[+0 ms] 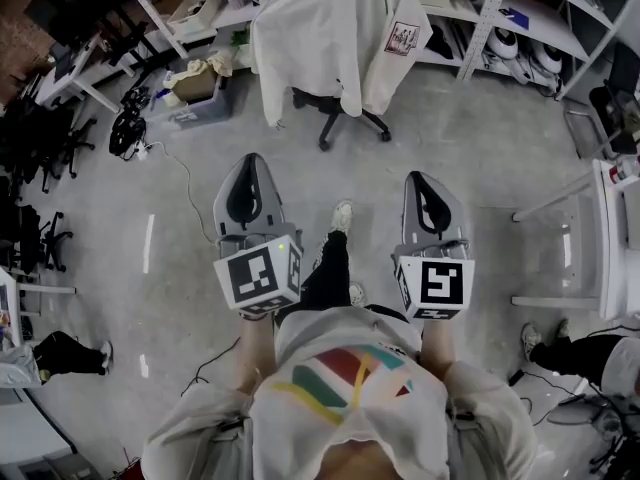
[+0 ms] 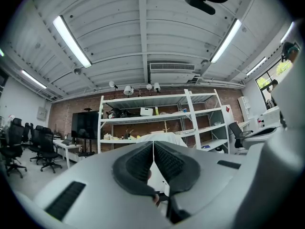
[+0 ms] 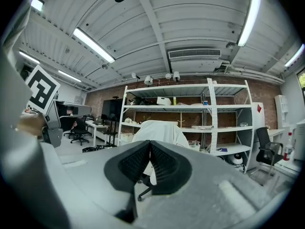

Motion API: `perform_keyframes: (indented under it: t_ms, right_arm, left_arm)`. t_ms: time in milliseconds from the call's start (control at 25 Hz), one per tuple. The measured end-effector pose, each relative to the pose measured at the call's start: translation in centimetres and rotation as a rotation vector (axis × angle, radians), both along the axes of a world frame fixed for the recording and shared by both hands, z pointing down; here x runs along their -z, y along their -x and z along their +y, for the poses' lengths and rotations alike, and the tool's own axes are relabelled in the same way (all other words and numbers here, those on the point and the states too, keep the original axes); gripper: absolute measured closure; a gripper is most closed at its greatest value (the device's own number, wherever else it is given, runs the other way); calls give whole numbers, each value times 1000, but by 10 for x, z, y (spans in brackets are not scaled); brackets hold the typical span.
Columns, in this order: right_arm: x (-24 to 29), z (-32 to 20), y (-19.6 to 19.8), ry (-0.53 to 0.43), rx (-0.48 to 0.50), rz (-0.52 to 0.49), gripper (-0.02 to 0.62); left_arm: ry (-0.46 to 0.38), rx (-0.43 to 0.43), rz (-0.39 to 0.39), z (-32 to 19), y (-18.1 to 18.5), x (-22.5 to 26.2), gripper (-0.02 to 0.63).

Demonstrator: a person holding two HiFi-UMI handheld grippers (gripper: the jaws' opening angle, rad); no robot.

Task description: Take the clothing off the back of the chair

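Hanging over the back of the office chair [image 1: 342,118], the white clothing [image 1: 330,38] sits well ahead of the person [image 1: 345,388] in the head view; its square patch [image 1: 402,38] bears print too small to read. Left gripper view: the left tool [image 2: 153,147] is pressed together, empty, levelled at the chair, presumably for the approach. Right gripper view: the right tool [image 3: 149,147] matches it.

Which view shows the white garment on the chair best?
The head view: the white garment hangs whole over the chair back, with sleeves and a patch visible. The right gripper view shows it smaller, its lower part behind the fingers. The left gripper view shows only its top.
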State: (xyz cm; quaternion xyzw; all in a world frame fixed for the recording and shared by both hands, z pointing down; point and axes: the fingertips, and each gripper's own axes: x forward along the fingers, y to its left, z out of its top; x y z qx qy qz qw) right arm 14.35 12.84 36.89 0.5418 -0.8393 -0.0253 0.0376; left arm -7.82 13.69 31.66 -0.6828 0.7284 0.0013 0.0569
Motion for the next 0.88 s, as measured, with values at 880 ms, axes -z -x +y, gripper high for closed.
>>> perform_keyframes:
  t_ms: [880]
  right_arm:
    - [11, -166, 40, -36, -80, 80, 591]
  left_arm:
    - [-12, -35, 102, -182, 60, -14, 589]
